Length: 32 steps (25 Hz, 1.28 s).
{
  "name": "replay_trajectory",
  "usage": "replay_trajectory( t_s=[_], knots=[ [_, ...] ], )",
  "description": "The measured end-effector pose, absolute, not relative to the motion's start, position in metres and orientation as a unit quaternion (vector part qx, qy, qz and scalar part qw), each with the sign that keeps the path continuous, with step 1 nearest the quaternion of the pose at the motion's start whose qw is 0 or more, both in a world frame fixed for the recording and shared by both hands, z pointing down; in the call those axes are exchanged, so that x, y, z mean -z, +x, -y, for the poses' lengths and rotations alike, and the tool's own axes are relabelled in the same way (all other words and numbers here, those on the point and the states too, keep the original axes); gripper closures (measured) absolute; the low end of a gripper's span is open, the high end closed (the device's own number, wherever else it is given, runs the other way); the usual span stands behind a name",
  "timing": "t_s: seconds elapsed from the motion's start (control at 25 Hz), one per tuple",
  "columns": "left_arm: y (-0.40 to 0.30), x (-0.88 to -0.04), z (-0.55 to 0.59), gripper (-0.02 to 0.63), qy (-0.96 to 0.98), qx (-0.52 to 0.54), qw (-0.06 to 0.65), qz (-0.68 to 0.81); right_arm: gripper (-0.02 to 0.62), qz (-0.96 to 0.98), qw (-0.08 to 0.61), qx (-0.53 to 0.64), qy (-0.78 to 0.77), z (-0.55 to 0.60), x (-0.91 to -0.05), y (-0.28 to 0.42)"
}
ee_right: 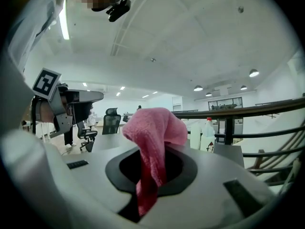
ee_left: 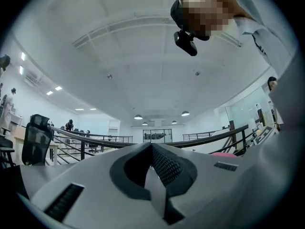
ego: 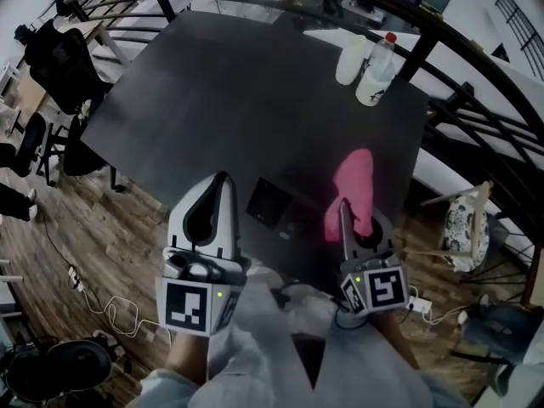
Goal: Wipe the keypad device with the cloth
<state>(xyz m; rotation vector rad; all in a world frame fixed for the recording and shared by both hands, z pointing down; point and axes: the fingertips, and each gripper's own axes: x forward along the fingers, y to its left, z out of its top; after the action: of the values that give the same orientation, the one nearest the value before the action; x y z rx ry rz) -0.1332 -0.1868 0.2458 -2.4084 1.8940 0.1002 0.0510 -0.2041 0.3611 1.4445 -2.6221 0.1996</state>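
Big dark table [ego: 255, 100] takes up most of the head view, with both grippers held over its near edge and tilted up enough that their own cameras mostly catch ceiling. The left gripper [ee_left: 152, 149] has its jaws pressed right together with nothing between them. The right gripper [ee_right: 152, 168] is clamped on a pink cloth [ego: 353, 181]. The fabric is pinched in the slot, bunches up above the tips and flops over. The keypad device [ego: 274, 204] lies flat on the table between the two grippers, close to the near edge, just left of the cloth, and neither gripper looks to be on it. Way over at the far right corner stands a clear bottle [ego: 376, 70] with a red cap, next to a white container [ego: 350, 58]. The bottle's label has a small reddish mark, but the writing is too tiny to read.
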Motion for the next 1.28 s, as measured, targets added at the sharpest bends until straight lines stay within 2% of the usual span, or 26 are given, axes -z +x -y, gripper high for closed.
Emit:
replay_trajectory(
  t_s=[0.32, 0.84, 1.28],
  knots=[
    [-0.155, -0.256, 0.202, 0.603, -0.792, -0.033, 0.026, -0.609, 0.555, 0.868, 0.123, -0.077, 0.475, 0.207, -0.406, 0.021],
    [-0.183, -0.258, 0.204, 0.603, -0.789, -0.038, 0.026, -0.612, 0.555, 0.865, 0.124, -0.082, 0.479, 0.214, -0.441, -0.028],
    [-0.198, -0.258, 0.197, 0.603, -0.782, -0.037, 0.028, -0.621, 0.555, 0.894, 0.163, -0.061, 0.413, 0.213, -0.462, -0.084]
  ],
)
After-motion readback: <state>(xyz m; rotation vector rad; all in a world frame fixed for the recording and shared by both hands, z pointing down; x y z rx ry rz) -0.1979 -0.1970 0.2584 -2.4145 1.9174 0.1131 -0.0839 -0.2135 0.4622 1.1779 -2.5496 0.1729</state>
